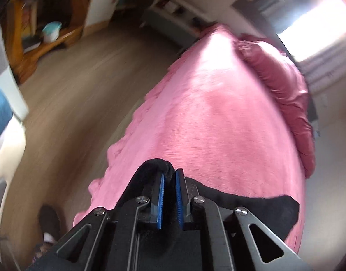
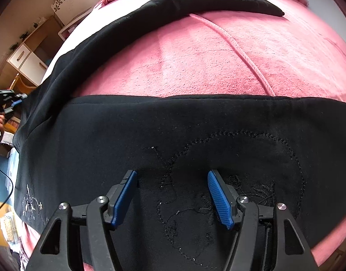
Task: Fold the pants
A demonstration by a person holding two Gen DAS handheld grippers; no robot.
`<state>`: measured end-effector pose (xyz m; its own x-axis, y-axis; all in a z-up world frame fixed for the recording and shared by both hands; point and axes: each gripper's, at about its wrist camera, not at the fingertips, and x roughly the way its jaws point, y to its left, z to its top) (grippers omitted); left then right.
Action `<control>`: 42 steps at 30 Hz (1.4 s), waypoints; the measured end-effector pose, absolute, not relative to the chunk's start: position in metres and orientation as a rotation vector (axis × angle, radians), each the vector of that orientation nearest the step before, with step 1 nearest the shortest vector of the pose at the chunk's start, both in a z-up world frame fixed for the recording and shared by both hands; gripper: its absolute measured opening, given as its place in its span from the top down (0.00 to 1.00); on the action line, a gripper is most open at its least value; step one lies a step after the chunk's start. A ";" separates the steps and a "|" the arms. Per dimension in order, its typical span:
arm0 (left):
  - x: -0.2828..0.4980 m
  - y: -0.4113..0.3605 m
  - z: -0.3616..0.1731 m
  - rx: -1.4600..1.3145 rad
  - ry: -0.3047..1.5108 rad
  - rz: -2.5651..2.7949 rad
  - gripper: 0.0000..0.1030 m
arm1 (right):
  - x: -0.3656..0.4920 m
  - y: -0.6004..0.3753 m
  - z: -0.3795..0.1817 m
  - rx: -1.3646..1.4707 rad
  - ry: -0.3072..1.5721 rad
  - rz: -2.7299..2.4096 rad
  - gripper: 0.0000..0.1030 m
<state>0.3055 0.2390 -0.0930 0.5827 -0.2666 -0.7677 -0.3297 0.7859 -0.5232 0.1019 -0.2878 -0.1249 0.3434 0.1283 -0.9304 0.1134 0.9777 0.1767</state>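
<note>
Black pants (image 2: 150, 131) lie spread on a pink blanket (image 2: 206, 63) over a bed. One leg runs across the near part; the other (image 2: 218, 2) stretches along the far side. My right gripper (image 2: 171, 174) is open, its blue pads either side of the embroidered black cloth just above it. My left gripper (image 1: 170, 176) is shut on a bunched edge of the black pants (image 1: 263, 210), held over the blanket's (image 1: 218, 113) near end. The left gripper also shows at the far left of the right wrist view (image 2: 15, 101).
A pink cord (image 2: 240, 49) lies across the blanket. A crumpled darker pink quilt (image 1: 285, 94) sits along the bed's right side. Wooden floor (image 1: 82, 79) lies left of the bed, with a wooden shelf (image 1: 48, 33) beyond. White drawers (image 2: 26, 58) stand at the left.
</note>
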 end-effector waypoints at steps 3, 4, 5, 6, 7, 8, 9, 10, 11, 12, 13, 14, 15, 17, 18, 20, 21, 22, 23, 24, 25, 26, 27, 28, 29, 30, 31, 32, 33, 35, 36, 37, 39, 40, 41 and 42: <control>0.270 0.219 -0.048 -0.618 0.859 -0.121 0.91 | 0.106 -0.297 -0.122 0.250 1.216 0.016 0.36; 0.255 0.211 -0.035 -0.591 0.829 -0.177 0.91 | 0.108 -0.301 -0.118 0.262 1.206 0.017 0.36; 0.237 0.202 -0.022 -0.565 0.796 -0.237 0.91 | 0.111 -0.304 -0.115 0.279 1.195 0.020 0.36; 0.214 0.192 -0.009 -0.538 0.766 -0.312 0.91 | 0.114 -0.308 -0.112 0.300 1.185 0.025 0.36; 0.201 0.185 -0.003 -0.521 0.754 -0.345 0.92 | 0.119 -0.311 -0.108 0.329 1.173 0.034 0.37; 0.178 0.176 0.004 -0.502 0.740 -0.402 0.92 | 0.127 -0.315 -0.103 0.353 1.157 0.045 0.38; 0.163 0.172 0.008 -0.496 0.726 -0.448 0.92 | 0.131 -0.316 -0.100 0.360 1.144 0.051 0.39; 0.147 0.165 0.010 -0.484 0.719 -0.484 0.92 | 0.142 -0.318 -0.092 0.373 1.124 0.066 0.42; 0.131 0.159 0.011 -0.468 0.719 -0.512 0.92 | 0.151 -0.319 -0.087 0.387 1.112 0.080 0.46; 0.115 0.156 0.011 -0.471 0.724 -0.545 0.92 | 0.159 -0.320 -0.084 0.405 1.102 0.093 0.48; 0.101 0.151 0.010 -0.470 0.726 -0.576 0.92 | 0.172 -0.321 -0.078 0.430 1.087 0.113 0.51; 0.084 0.145 0.009 -0.440 0.728 -0.589 0.92 | 0.181 -0.322 -0.073 0.444 1.077 0.121 0.55; 0.075 0.141 0.009 -0.433 0.734 -0.599 0.92 | 0.193 -0.322 -0.069 0.461 1.069 0.130 0.56; 0.057 0.136 0.004 -0.430 0.751 -0.625 0.92 | 0.219 -0.320 -0.063 0.510 1.057 0.160 0.58; 0.053 0.135 0.000 -0.426 0.760 -0.626 0.92 | 0.232 -0.319 -0.060 0.526 1.052 0.165 0.58; 0.049 0.133 -0.004 -0.438 0.776 -0.636 0.92 | 0.261 -0.316 -0.056 0.571 1.046 0.168 0.58; 0.047 0.134 -0.006 -0.431 0.781 -0.632 0.92 | 0.272 -0.313 -0.055 0.591 1.047 0.167 0.58; 0.045 0.133 -0.006 -0.424 0.783 -0.630 0.92 | 0.288 -0.312 -0.057 0.614 1.049 0.156 0.58; 0.043 0.133 -0.006 -0.424 0.784 -0.631 0.92 | 0.299 -0.311 -0.057 0.623 1.049 0.133 0.58; 0.044 0.135 -0.005 -0.426 0.784 -0.628 0.92 | 0.305 -0.307 -0.059 0.630 1.048 0.123 0.58; 0.042 0.136 -0.005 -0.426 0.783 -0.627 0.92 | 0.317 -0.303 -0.061 0.636 1.052 0.117 0.58; 0.044 0.138 -0.005 -0.427 0.784 -0.622 0.92 | 0.328 -0.301 -0.063 0.630 1.062 0.091 0.58; 0.045 0.140 -0.006 -0.431 0.785 -0.618 0.92 | 0.336 -0.301 -0.063 0.623 1.066 0.073 0.58; 0.046 0.141 -0.006 -0.433 0.787 -0.618 0.92 | 0.347 -0.300 -0.065 0.616 1.073 0.058 0.61; 0.047 0.143 -0.006 -0.431 0.792 -0.617 0.92 | 0.353 -0.300 -0.069 0.607 1.087 0.036 0.67; 0.048 0.144 -0.006 -0.427 0.797 -0.617 0.92 | 0.362 -0.301 -0.073 0.599 1.101 0.008 0.70; 0.050 0.144 -0.007 -0.422 0.801 -0.620 0.92 | 0.366 -0.306 -0.077 0.602 1.105 0.004 0.74; 0.052 0.145 -0.005 -0.410 0.805 -0.620 0.92 | 0.368 -0.308 -0.081 0.611 1.116 0.001 0.78; 0.054 0.147 -0.003 -0.405 0.804 -0.618 0.92 | 0.372 -0.311 -0.084 0.620 1.131 0.004 0.80; 0.067 0.156 0.001 -0.406 0.803 -0.584 0.92 | 0.376 -0.317 -0.081 0.605 1.121 0.001 0.93; 0.075 0.161 0.003 -0.408 0.801 -0.555 0.92 | 0.376 -0.318 -0.077 0.602 1.110 0.018 0.93; 0.084 0.168 0.006 -0.404 0.799 -0.514 0.92 | 0.373 -0.319 -0.071 0.587 1.095 0.035 0.93; 0.117 0.188 0.010 -0.406 0.806 -0.400 0.92 | 0.361 -0.321 -0.051 0.573 1.048 0.078 0.93; 0.135 0.202 0.012 -0.433 0.801 -0.340 0.92 | 0.358 -0.323 -0.042 0.571 1.026 0.097 0.94; 0.149 0.212 0.013 -0.452 0.797 -0.302 0.92 | 0.352 -0.325 -0.032 0.571 1.000 0.115 0.94; 0.171 0.227 0.015 -0.478 0.790 -0.242 0.92 | 0.343 -0.328 -0.020 0.580 0.964 0.142 0.94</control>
